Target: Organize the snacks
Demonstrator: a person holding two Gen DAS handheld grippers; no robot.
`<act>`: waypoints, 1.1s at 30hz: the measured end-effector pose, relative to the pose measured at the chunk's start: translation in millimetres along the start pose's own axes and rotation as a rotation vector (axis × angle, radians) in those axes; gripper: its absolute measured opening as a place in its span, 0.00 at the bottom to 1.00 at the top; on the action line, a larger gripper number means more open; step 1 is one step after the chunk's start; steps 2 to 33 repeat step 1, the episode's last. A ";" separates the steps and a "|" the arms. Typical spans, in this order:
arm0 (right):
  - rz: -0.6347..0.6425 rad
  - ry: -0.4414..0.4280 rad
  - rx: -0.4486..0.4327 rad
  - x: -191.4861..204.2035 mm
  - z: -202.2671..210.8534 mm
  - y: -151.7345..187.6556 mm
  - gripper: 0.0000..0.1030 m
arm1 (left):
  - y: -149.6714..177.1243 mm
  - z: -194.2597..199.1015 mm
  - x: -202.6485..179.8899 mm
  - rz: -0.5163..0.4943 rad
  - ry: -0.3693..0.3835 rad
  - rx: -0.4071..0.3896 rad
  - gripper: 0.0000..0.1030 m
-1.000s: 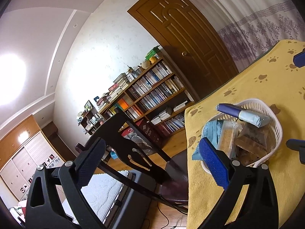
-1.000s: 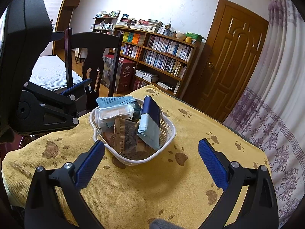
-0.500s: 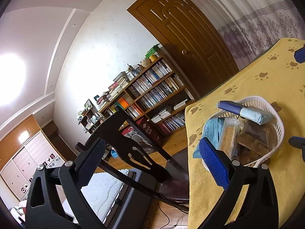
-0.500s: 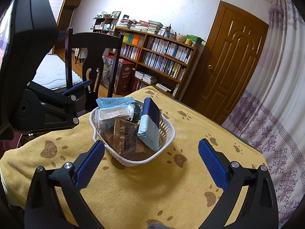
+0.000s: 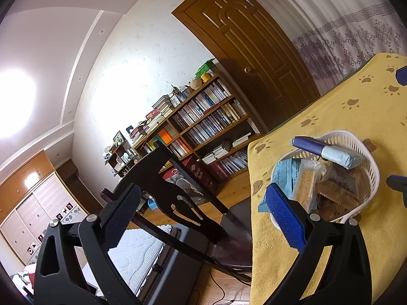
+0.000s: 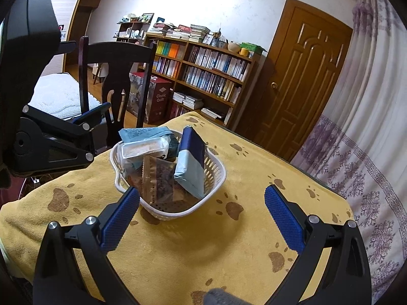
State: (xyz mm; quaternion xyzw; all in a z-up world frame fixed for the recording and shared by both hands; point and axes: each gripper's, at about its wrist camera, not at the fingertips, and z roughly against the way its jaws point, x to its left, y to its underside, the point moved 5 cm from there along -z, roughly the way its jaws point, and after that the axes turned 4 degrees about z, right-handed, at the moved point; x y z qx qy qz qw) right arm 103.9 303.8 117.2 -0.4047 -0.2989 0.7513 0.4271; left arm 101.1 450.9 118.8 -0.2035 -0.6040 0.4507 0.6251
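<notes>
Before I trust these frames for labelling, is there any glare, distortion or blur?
Left wrist view: a ceiling light blows out to white glare, and fisheye bends the door. Right wrist view: evenly lit, basket and snacks sharp; only a grey object at the bottom edge is blurred.

Left tongs [image 5: 203,218] spread wide, empty, beside snack basket [image 5: 366,152].

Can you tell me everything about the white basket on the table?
The white basket looks like plastic, with a wavy rim and walls full of little holes. It sits upright on the yellow paw-print cloth, near the table edge by the dark chair. It is crammed with snack packets: a blue and pale blue pack leans against its wall, others poke above the rim. Neither gripper touches it.
</notes>
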 end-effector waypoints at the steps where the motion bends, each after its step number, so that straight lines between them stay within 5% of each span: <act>1: 0.000 0.000 0.001 0.4 -0.1 0.1 0.95 | -0.1 -0.1 -0.1 -0.001 0.001 -0.001 0.97; 33: 0.000 0.000 0.001 0.4 -0.1 0.1 0.95 | -0.1 -0.1 -0.1 -0.001 0.001 -0.001 0.97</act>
